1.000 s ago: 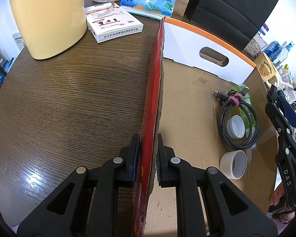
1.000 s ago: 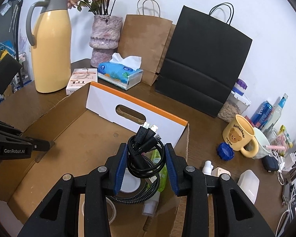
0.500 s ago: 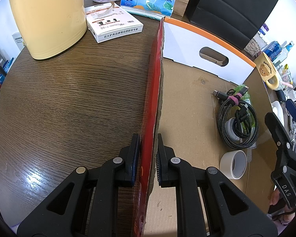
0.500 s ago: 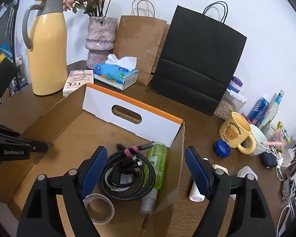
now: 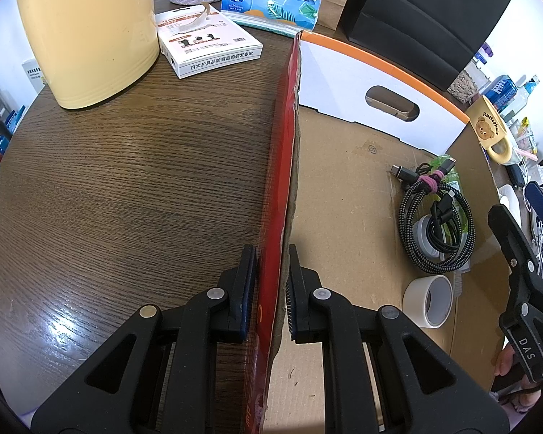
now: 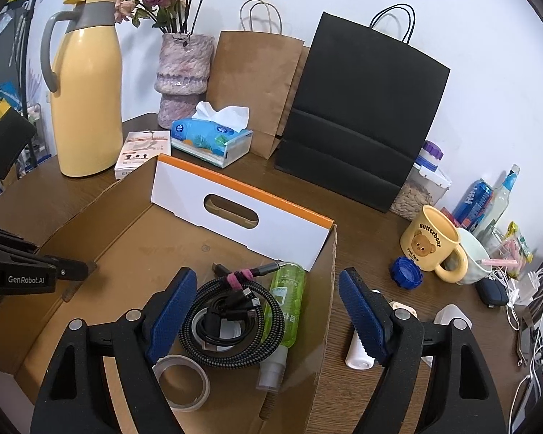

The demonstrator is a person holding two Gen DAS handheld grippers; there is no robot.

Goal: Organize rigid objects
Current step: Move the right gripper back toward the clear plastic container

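A cardboard box [image 6: 134, 238] with a white, orange-edged end panel [image 5: 344, 83] sits on the wooden table. My left gripper [image 5: 269, 289] is shut on the box's left wall [image 5: 287, 152]. Inside lie a braided cable coil [image 6: 268, 329], a small black cable [image 6: 228, 311] on top of it, a green spray bottle [image 6: 286, 300] and a tape roll [image 6: 181, 383]. My right gripper [image 6: 268, 314] is open and empty above the box's right wall. The coil [image 5: 409, 224] and tape roll [image 5: 429, 300] also show in the left wrist view.
A yellow jug [image 6: 87, 108], a vase [image 6: 184, 76], a tissue pack [image 6: 213, 141], a white carton [image 5: 206, 43] and paper bags [image 6: 358, 115] stand behind the box. A bear mug [image 6: 430, 246], blue cap [image 6: 405, 273], white bottles [image 6: 358, 350] and chargers lie to its right.
My right gripper opened and let the small black cable drop onto the coil in the box, then rose and drew back. The left gripper has not moved.
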